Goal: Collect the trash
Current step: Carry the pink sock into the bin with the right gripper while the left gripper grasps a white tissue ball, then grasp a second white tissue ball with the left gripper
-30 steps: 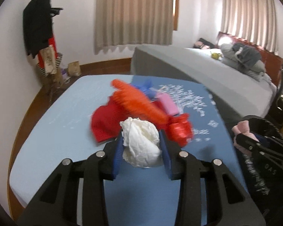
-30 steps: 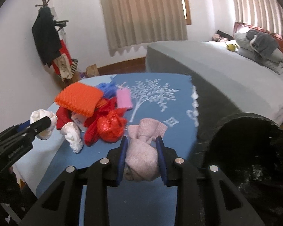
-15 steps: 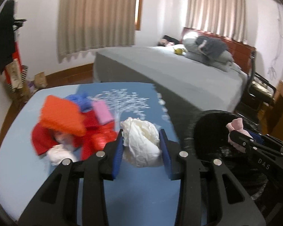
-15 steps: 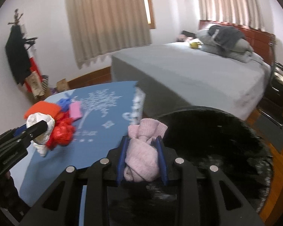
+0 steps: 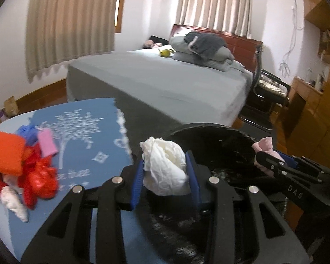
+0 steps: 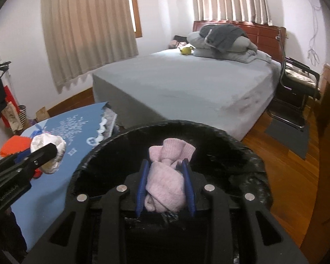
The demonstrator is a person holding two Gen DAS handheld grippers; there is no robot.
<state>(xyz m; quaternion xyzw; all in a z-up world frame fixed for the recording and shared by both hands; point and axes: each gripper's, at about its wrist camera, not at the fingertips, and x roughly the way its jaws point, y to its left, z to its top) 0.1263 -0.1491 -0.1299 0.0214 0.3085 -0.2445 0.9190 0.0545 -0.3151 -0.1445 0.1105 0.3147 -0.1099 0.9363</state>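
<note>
1. My left tongs [image 5: 165, 176] are clenched on a crumpled white paper wad [image 5: 164, 168]. Both blue pads [image 5: 136, 181] press its sides, and the jaws stand only part-way apart, filled by the wad.
2. In the left wrist view the wad hangs at the near rim of the round black bin [image 5: 211, 132], just past the edge of the blue cloth-covered table [image 5: 81, 171].
3. My right tongs [image 6: 166, 184] grasp a rolled pale pink knitted sock [image 6: 166, 176]. Its blue pads [image 6: 142, 186] squeeze the roll at mid-length and the folded cuff sticks out beyond the tips.
4. In the right wrist view the sock sits directly over the dark mouth of the bin [image 6: 94, 154], well inside the rim.
5. The other tongs show in each view: the right one at the far right over the bin, the left one at the left beside the rim.
6. On the table lie an orange knitted piece [image 5: 5, 151], a red crinkled plastic bag [image 5: 41, 176], a small pink cloth [image 5: 47, 143] and a white crumpled scrap [image 5: 12, 202], bunched together.
7. A grey-covered bed [image 6: 187, 83] stands behind the bin.
</note>
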